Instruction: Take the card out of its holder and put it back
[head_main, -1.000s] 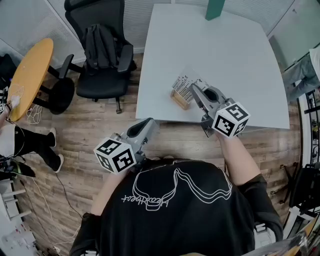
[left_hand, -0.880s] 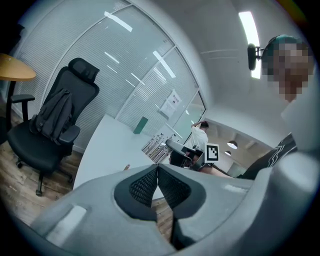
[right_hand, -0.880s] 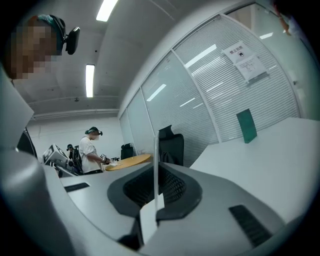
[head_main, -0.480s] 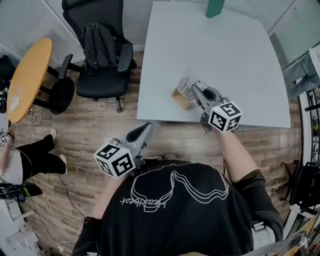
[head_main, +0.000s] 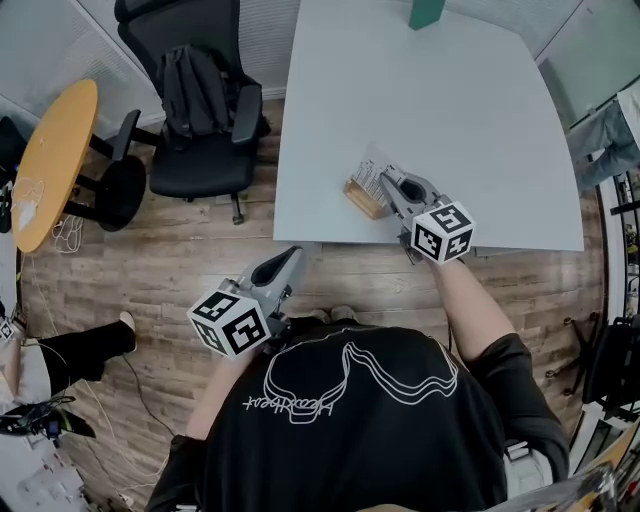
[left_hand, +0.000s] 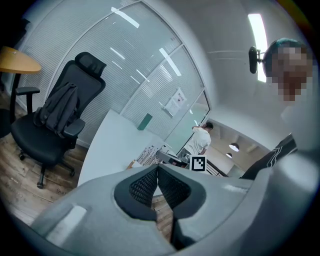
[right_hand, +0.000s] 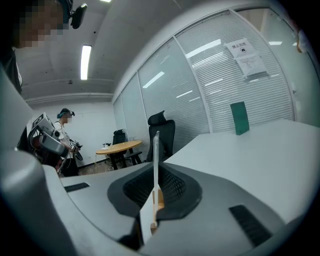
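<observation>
Pinching the thin card (right_hand: 156, 160) upright between its jaws, the right gripper (head_main: 386, 182) hangs over the wooden holder (head_main: 361, 198) near the front edge of the white table (head_main: 450, 100). A tilted card could miss the slot and shove the light holder toward that edge. The left gripper (head_main: 293, 258), clenched on nothing, is off the table and too far away to steady it. An office chair (head_main: 200, 110) and a green block (head_main: 427, 12) stand well clear.
</observation>
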